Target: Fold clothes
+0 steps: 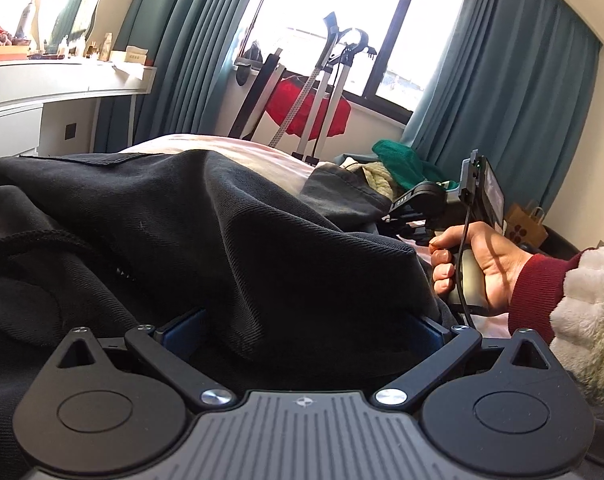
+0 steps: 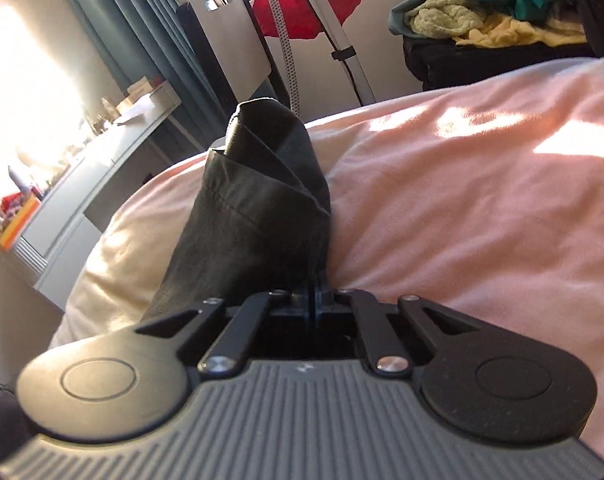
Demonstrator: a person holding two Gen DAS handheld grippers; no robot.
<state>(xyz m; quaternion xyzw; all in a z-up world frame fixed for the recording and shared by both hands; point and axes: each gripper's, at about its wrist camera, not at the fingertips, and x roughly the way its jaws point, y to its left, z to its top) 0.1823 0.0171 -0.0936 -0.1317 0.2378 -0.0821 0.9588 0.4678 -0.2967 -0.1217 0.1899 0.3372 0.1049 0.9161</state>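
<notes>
The left gripper (image 1: pixel 302 320) has its jaws spread wide. The right gripper (image 2: pixel 313 296) has its jaws pressed together, its handle gripped by the right hand (image 1: pixel 481 264).

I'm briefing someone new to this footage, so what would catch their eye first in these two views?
The dark garment heaped in front of the left gripper, whose blue fingers stand wide apart around a fold. In the right wrist view, the right gripper is pinched shut on a bunched end of dark cloth that rises over the pink bedcover.
</notes>
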